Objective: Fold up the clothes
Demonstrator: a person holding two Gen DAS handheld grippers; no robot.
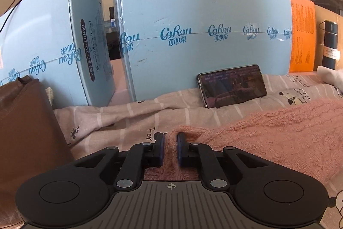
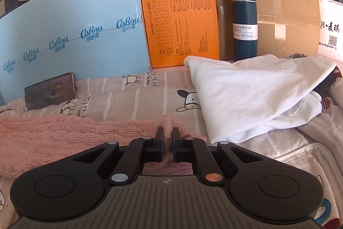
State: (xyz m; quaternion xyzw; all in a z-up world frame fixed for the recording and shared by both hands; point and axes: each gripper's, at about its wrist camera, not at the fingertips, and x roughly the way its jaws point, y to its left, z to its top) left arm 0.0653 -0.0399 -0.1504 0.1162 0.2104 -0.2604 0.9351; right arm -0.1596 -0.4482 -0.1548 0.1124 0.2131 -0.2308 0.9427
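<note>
Your left gripper (image 1: 170, 136) pinches a bunched edge of the pink knit sweater (image 1: 268, 132), fingers pressed in on the fabric. Your right gripper (image 2: 167, 131) pinches another raised fold of that sweater, which lies flat across the striped cartoon bedsheet (image 2: 137, 100) and runs off to its left. Just beside it on the right lies a crumpled white garment (image 2: 253, 96). Farther back, a phone (image 1: 232, 85) leans on a light blue box (image 1: 203, 14); an orange box (image 2: 180, 18), a vacuum bottle (image 2: 244, 23) and a brown carton (image 2: 285, 14) stand behind.
</note>
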